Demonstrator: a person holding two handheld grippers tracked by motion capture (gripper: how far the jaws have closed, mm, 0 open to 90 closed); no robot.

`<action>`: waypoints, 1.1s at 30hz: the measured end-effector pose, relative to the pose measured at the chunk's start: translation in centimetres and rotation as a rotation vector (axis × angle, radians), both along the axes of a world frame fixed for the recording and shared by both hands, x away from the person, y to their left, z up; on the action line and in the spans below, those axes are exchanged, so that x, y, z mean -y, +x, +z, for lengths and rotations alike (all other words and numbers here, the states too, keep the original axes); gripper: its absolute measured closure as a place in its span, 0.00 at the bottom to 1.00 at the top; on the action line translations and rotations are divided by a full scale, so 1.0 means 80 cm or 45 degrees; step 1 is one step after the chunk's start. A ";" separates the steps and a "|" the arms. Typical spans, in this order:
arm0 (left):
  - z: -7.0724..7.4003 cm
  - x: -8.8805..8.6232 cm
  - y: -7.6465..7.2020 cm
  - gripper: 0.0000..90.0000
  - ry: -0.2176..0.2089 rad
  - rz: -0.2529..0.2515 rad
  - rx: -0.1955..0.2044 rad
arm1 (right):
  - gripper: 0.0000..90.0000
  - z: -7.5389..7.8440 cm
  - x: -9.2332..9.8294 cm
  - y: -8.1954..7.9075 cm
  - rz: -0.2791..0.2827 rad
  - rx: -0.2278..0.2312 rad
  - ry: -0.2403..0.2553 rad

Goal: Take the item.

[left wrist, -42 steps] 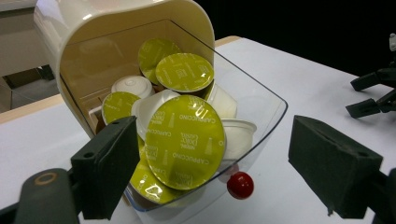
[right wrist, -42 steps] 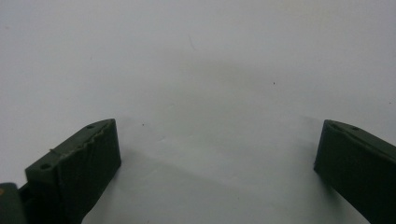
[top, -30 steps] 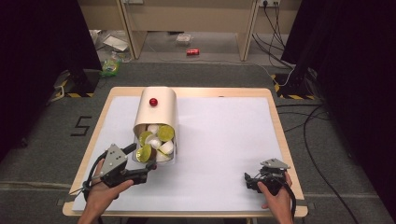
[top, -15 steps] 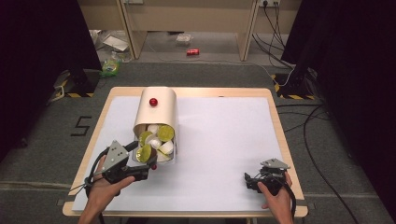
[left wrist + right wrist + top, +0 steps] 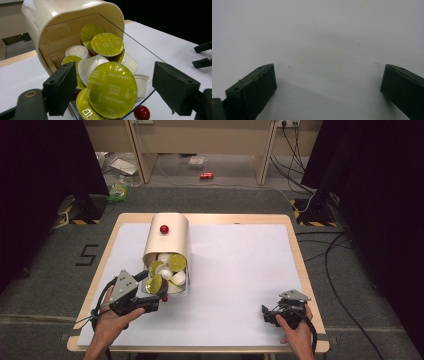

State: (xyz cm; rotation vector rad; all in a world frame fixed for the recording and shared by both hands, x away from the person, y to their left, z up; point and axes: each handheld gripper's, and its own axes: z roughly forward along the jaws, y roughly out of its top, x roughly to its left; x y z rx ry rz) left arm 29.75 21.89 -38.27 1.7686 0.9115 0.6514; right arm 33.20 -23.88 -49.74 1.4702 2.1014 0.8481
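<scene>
- Left gripper is parked right at the mouth of the tipped-over cream bin w/ the red knob, same spot as a sec ago – hand hasn't really gone anywhere.
- What did change: its jaws have just been closing in. In the left gripper view there's a green-foil cappuccino capsule sitting between the pads, but I can see a gap on both sides, so they're apart and not pinching yet afaict.
- That capsule is at the front of the pile spilling out of the bin's open end, resting on the clear lid that's flopped down onto the table. More green and white pods stacked behind it, inside the bin.
- Small red ball on the lid edge just below the capsule, prob the lid's handle.
- Right gripper sits on the white table near the front right corner, well apart from the bin. Jaws wide apart, nothing but bare tabletop between them. Hasn't budged vs. the earlier shots.
- My read: grab is abt to land on that front capsule. Foil faces the cam, so the pads meet its rim – could slip or nudge neighbours.
</scene>
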 end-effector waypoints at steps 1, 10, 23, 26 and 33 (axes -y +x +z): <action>0.000 0.000 0.000 0.22 0.001 0.000 -0.001 | 0.01 0.000 0.000 0.000 0.000 0.000 0.000; -0.006 0.007 0.007 0.25 0.042 0.005 -0.028 | 0.01 0.000 -0.001 0.000 -0.005 -0.001 -0.001; -0.011 0.006 0.012 0.34 0.049 0.032 -0.083 | 0.01 0.000 -0.001 0.000 -0.006 -0.001 -0.002; -0.012 0.006 0.014 0.41 0.045 0.031 -0.097 | 0.01 0.000 -0.001 0.000 -0.005 -0.001 -0.002; -0.012 0.006 0.012 0.43 0.043 0.025 -0.074 | 0.01 0.000 -0.001 0.000 -0.006 -0.002 -0.001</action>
